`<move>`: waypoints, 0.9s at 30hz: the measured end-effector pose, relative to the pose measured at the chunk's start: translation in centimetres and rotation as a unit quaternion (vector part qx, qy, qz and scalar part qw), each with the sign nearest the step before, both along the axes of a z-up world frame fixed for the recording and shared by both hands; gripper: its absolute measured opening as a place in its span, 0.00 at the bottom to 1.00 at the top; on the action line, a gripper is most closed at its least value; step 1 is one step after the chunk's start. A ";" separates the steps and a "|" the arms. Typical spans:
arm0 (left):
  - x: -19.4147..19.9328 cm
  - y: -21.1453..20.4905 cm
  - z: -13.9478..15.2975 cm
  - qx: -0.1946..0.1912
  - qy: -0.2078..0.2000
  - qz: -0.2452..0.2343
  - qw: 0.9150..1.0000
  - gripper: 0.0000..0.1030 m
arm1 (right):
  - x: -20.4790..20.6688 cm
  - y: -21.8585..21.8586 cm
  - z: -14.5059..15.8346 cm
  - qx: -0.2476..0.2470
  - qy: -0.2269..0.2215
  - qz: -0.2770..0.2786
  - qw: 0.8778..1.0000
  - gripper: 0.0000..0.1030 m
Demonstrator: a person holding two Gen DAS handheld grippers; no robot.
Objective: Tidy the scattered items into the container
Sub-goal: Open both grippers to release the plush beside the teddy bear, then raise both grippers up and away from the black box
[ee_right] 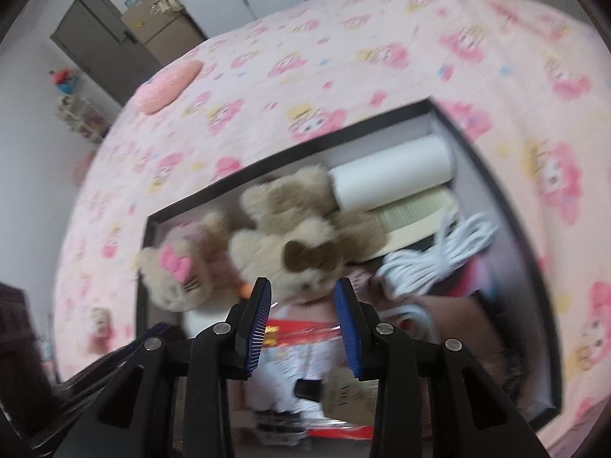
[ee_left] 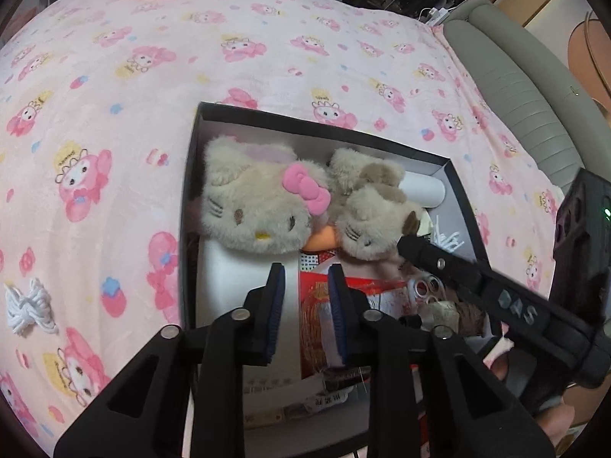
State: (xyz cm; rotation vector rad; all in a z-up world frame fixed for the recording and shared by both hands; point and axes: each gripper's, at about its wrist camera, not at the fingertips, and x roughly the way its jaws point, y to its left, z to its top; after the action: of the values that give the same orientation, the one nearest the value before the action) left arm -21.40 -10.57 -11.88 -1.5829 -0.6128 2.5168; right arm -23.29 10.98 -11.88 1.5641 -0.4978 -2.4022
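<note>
Left gripper nearly closed on nothing, right gripper part-open and empty above the crammed black cardboard box; risks nudging plush toys out while white knotted cord waits at nine o'clock on the bed.

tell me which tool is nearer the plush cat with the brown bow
Right. The right tool has its tip against the beige plush cat with the brown bow in the black box. The left tool hangs apart, over red packaging.
</note>
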 end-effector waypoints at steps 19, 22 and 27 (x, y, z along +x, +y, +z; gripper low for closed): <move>-0.9 -0.2 0.5 0.035 0.032 -0.002 0.999 0.18 | -0.2 -2.9 -1.8 0.038 -0.020 0.018 0.999 0.31; 1.0 0.4 2.9 0.015 0.064 -0.014 0.998 0.31 | 1.6 -2.8 0.6 0.048 0.008 0.018 0.999 0.31; 5.2 1.1 7.1 -0.021 0.117 -0.013 0.993 0.39 | 5.5 -2.7 4.7 0.066 0.053 0.012 0.996 0.34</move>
State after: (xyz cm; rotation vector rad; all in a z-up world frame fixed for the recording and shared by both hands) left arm -16.24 -9.48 -4.74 -1.2699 -0.5097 2.6577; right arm -17.83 8.25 -7.20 1.4733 -0.3037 -2.5308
